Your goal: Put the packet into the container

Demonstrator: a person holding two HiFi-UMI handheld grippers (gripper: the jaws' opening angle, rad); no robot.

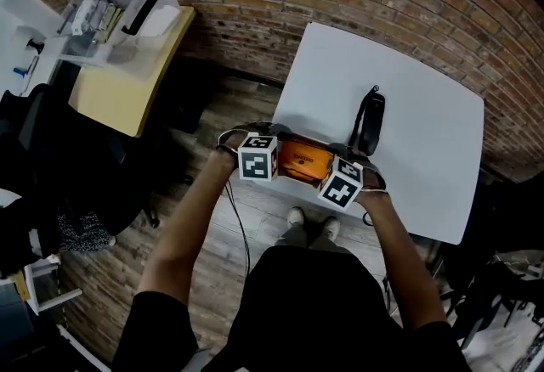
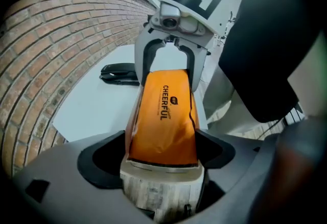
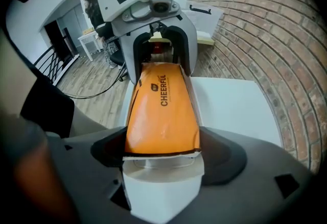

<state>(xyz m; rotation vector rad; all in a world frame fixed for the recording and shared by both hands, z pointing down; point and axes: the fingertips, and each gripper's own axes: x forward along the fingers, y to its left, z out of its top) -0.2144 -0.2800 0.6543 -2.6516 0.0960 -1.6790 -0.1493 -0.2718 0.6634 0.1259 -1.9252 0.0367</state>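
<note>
Orange packet (image 1: 306, 162) hangs crosswise in front of us at the near edge of the white table (image 1: 408, 107), its long axis running straight from one gripper to the other. We have the left gripper (image 2: 163, 159) on its left end and the right gripper (image 3: 162, 154) on its right end. Each pair of jaws stands wide and is closed across the packet's width, so the bag fills the gap between them in both gripper views. Neither hand is nearer, since both are already on it. A black tool (image 1: 368, 124) lies on the table just beyond the packet and apart from it. The only container we see is the clear bin (image 1: 127, 5) on the yellow desk (image 1: 127, 81), well apart to our left and farther out. We take that as the goal, though we cannot be sure. If so, the packet must travel left along its own length with the left end leading, and the left hand is the one closer to the bin.
</note>
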